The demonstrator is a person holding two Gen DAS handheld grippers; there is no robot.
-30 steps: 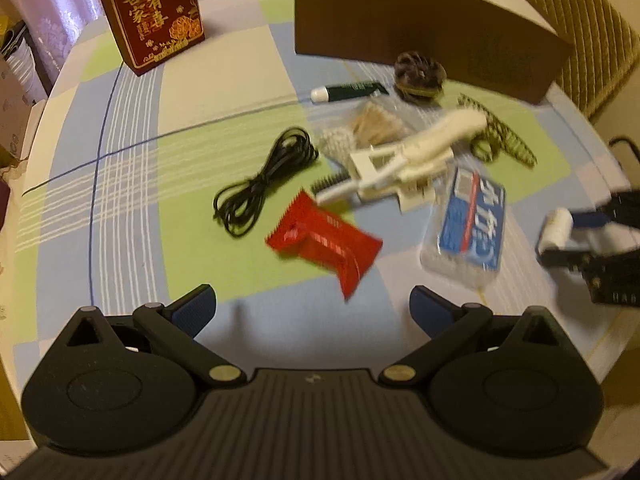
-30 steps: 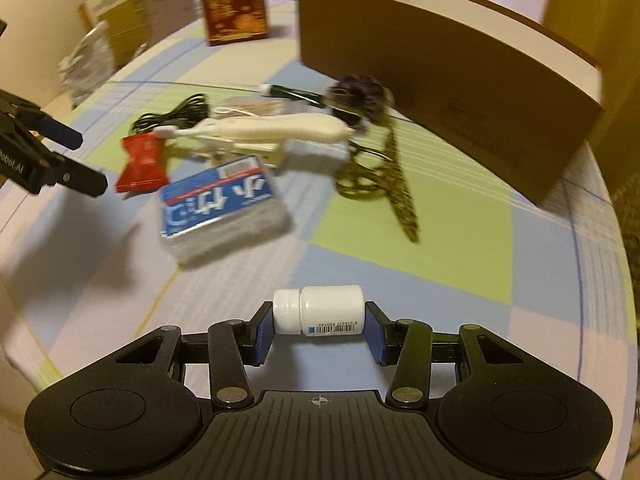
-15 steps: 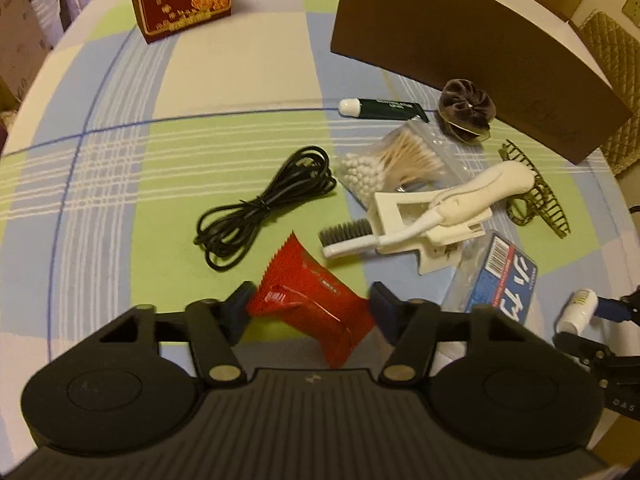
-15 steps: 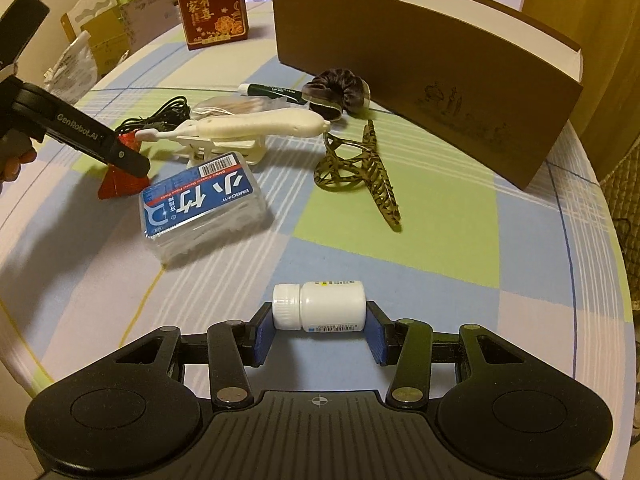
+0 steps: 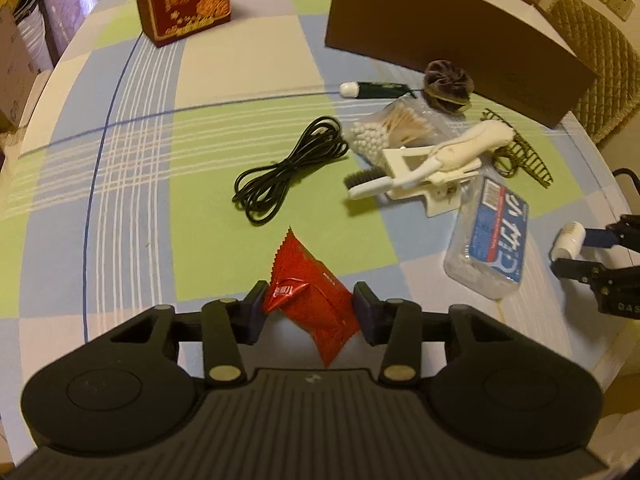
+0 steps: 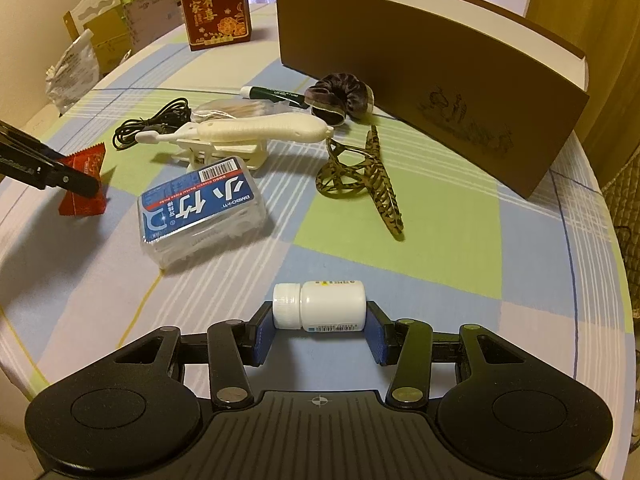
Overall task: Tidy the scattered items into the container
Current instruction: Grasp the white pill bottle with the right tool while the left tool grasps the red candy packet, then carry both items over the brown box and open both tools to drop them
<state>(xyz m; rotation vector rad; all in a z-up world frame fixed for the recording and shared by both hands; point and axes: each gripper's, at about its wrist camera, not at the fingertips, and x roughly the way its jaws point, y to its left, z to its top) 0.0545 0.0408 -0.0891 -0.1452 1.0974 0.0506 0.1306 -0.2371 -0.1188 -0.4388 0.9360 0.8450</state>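
The left gripper [image 5: 307, 309] is squeezed onto a red snack packet [image 5: 311, 295]. Its two blue pads press the packet from both sides, and the packet is crumpled between them. From the right wrist view the packet [image 6: 86, 184] sits at the left side of the table, with the dark finger across it.

The right gripper [image 6: 319, 324] is closed on a small white pill bottle [image 6: 320, 309]. The bottle lies sideways between the pads, with its cap pressed to the left pad and its bottom to the right pad. I cannot tell if the bottle is off the table or resting on it.

The big brown box [image 6: 440, 80] stands at the far side of the checked tablecloth [image 6: 400, 240]. It is open at the top and white inside.

Many things lie between the grippers and the box. A clear box of floss picks [image 6: 202, 212] with a blue label is nearest. Behind it is a white brush on a white stand [image 6: 256, 132]. A spotted hair claw clip [image 6: 360, 176] lies to the right of that. A dark purple scrunchie [image 6: 340, 94] sits just beside the box wall, with a small green tube [image 6: 276, 94] next to it. A bag of cotton swabs [image 5: 390, 130] and a coiled black cable [image 5: 290, 170] are further left. A red gift box [image 6: 214, 4] stands far back.
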